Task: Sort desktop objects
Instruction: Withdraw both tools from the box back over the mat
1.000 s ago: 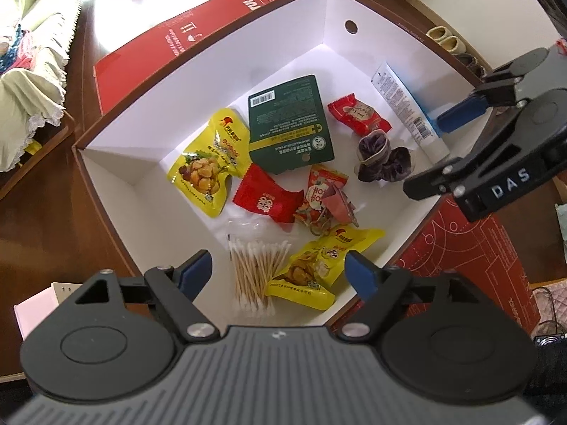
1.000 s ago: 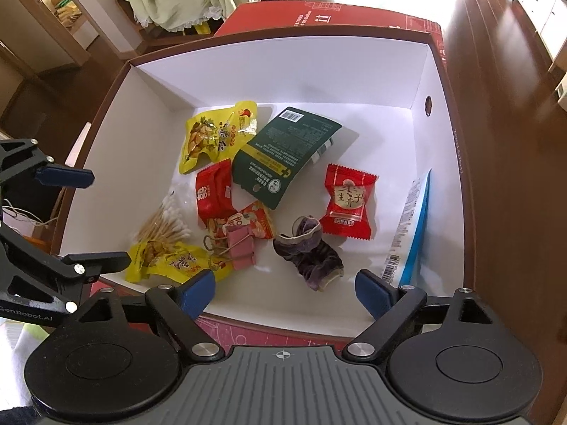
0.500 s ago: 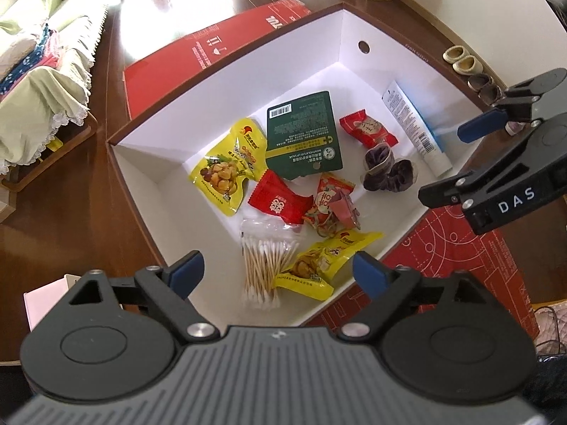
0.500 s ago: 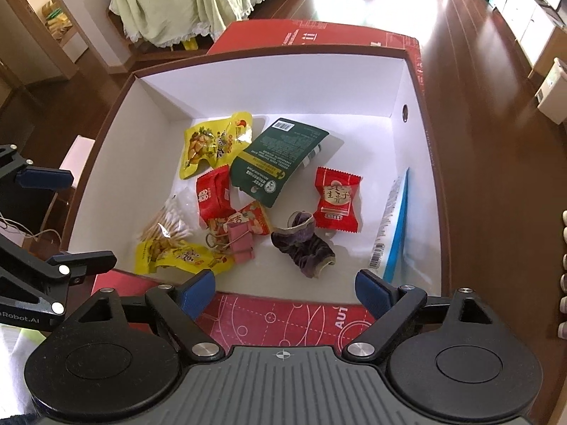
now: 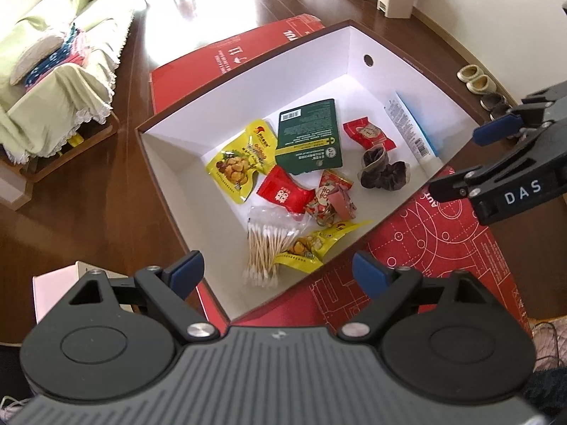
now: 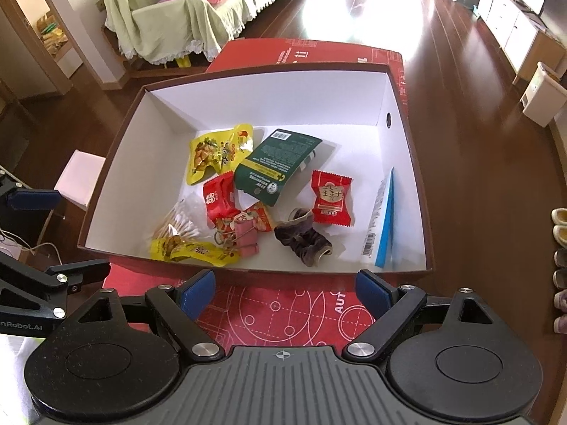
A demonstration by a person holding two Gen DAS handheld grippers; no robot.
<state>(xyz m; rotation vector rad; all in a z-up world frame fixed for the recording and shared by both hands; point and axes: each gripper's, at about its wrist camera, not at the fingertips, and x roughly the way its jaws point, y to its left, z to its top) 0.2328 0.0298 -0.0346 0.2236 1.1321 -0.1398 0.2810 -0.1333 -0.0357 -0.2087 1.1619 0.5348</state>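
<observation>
A white box with a brown rim stands on a red mat. Inside lie a green packet, two yellow snack packs, red candy packs, a bag of cotton swabs, pink binder clips, a dark scrunchie and a white-and-blue tube. My left gripper hangs open above the box's near left corner. My right gripper is open above the near rim. Neither holds anything.
The red mat reaches past the box at front and back. A small pink-white box sits left of the big box. A covered sofa stands behind, shoes lie by the wall, and a bin is at the right.
Both grippers have lifted and drawn back from the box, so more of the floor and mat shows. The left jaws stand slightly wider. The objects in the box have not moved.
</observation>
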